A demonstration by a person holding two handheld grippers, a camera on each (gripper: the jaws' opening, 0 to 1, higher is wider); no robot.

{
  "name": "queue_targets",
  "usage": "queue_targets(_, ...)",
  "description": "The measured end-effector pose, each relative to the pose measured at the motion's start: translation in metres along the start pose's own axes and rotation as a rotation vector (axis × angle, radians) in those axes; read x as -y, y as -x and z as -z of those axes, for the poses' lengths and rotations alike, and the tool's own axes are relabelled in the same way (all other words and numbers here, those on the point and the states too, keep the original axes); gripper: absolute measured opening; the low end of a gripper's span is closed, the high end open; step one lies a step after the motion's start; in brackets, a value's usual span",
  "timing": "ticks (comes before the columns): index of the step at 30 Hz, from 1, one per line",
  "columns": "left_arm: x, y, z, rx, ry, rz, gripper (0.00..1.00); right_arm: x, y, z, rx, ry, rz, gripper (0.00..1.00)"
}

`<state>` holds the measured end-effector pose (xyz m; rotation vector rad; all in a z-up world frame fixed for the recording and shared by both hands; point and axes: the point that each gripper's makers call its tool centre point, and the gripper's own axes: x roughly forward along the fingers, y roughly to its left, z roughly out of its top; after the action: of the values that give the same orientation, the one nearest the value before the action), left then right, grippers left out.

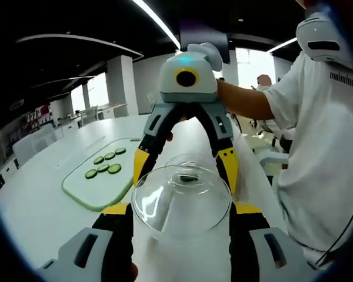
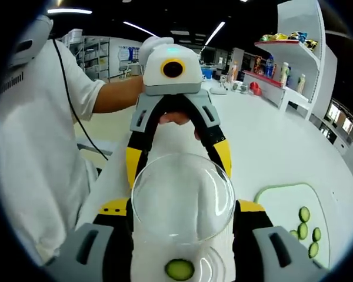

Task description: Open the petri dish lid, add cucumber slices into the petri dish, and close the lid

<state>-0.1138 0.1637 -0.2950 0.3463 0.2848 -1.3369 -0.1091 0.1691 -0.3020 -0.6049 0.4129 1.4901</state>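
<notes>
The person's white shirt (image 1: 326, 147) bears small black lettering, too blurred to read. Both the left gripper (image 1: 182, 214) and the right gripper (image 2: 182, 217) pinch the clear lid (image 1: 181, 200) above a white table (image 1: 41, 200), where a green board (image 1: 88, 191) lies.

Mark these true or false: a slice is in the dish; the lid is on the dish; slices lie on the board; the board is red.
1. A slice is in the dish. True.
2. The lid is on the dish. False: it is up off the dish, between the jaws of the left gripper and the right gripper; which one grips it I cannot tell.
3. Slices lie on the board. True.
4. The board is red. False: it is pale green.
</notes>
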Motion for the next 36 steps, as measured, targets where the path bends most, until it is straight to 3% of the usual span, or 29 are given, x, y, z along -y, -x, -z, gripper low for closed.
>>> queue_targets(13,0.010,-0.031,-0.014,0.009,-0.020,0.051,0.66,-0.004,0.029,0.022,-0.028,-0.030,0.040,0.67)
queue_targets(36,0.023,-0.069,-0.021,0.015,-0.031,0.117,0.66,-0.010,0.053,0.052,-0.061,-0.082,0.081,0.67)
